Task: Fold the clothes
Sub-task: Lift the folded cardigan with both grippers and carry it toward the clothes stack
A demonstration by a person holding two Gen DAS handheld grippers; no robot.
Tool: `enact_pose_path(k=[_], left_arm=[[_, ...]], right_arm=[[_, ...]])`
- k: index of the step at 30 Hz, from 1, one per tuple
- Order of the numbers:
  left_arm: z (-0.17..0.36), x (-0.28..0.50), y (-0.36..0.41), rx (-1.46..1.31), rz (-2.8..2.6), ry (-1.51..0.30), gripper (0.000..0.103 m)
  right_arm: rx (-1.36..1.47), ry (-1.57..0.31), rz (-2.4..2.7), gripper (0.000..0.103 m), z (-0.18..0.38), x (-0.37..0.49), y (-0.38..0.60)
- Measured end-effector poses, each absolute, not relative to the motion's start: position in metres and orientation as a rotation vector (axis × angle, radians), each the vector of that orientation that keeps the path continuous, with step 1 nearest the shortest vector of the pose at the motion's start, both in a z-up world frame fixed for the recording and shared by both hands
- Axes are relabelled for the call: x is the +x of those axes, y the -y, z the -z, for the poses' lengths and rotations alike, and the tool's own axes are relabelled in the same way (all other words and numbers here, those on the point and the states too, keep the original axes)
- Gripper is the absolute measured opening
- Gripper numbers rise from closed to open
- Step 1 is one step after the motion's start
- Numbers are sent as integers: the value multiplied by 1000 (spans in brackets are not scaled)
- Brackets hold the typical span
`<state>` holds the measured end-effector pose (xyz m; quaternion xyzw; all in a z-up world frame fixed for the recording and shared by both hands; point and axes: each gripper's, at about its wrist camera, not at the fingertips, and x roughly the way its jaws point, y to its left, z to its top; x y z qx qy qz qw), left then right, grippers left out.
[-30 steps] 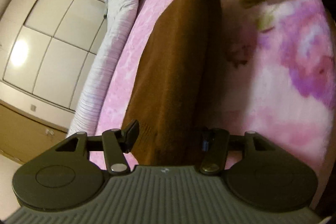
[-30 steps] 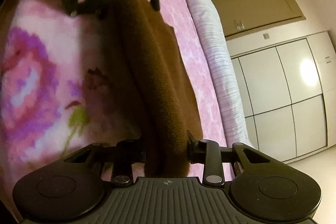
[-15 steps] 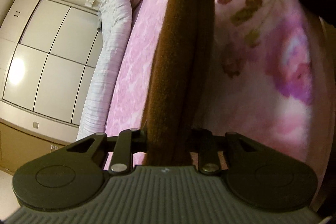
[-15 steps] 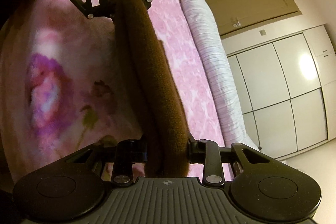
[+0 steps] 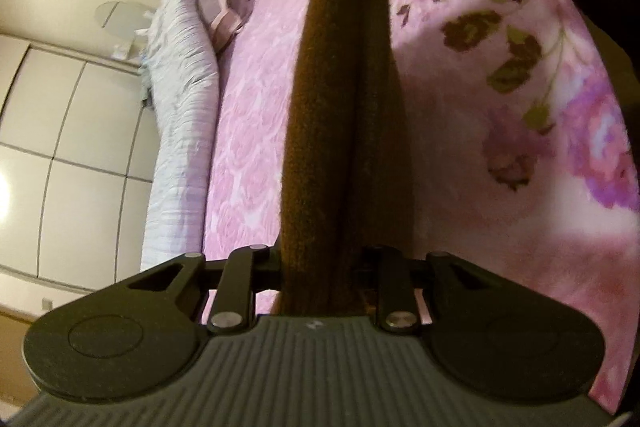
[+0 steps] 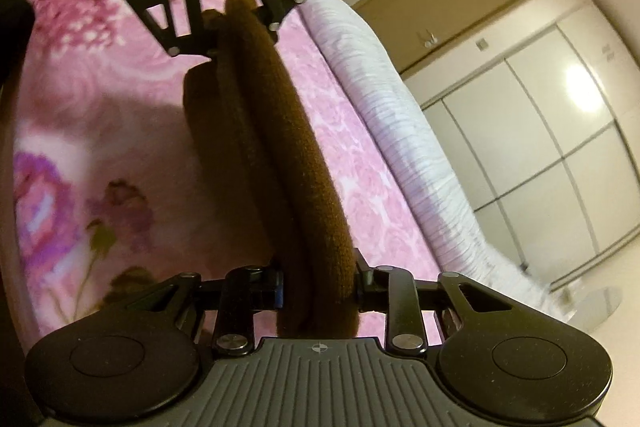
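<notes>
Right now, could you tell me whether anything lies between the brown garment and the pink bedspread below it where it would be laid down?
Nothing visible does. The brown garment hangs stretched between the left gripper and the right gripper, and the pink bedspread under it looks bare. The striped quilt lies off to the side.

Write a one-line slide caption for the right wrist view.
Right gripper and left gripper hold a brown garment stretched between them above a pink floral blanket.

Plain brown garment (image 5: pixel 340 115); pink blanket (image 5: pixel 520 187) with purple flowers; pale striped quilt (image 5: pixel 180 131); black tongs (image 5: pixel 322 267).
</notes>
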<state>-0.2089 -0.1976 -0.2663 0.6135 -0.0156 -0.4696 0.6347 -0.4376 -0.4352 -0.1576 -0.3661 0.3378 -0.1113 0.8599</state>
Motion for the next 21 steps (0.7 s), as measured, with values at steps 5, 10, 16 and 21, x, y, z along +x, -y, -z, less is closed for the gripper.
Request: enact_pose_path(k=[5,10,16,21], left_arm=[[207,-228,211,1418,1126,-77,20],[114,-268,254,1400,1201,-161,20],[16,-331,323,1364,1306,-167,20],[-18,-358,382,1345,1368,-83,20]], right_arm=[[-641,-778,214,27,99,-455,459],[-532,-879,220,27,9,-510,478],[-434,-976,298,27,-93,-612,504],[-405,-1011,440,27,-140,-686,537]])
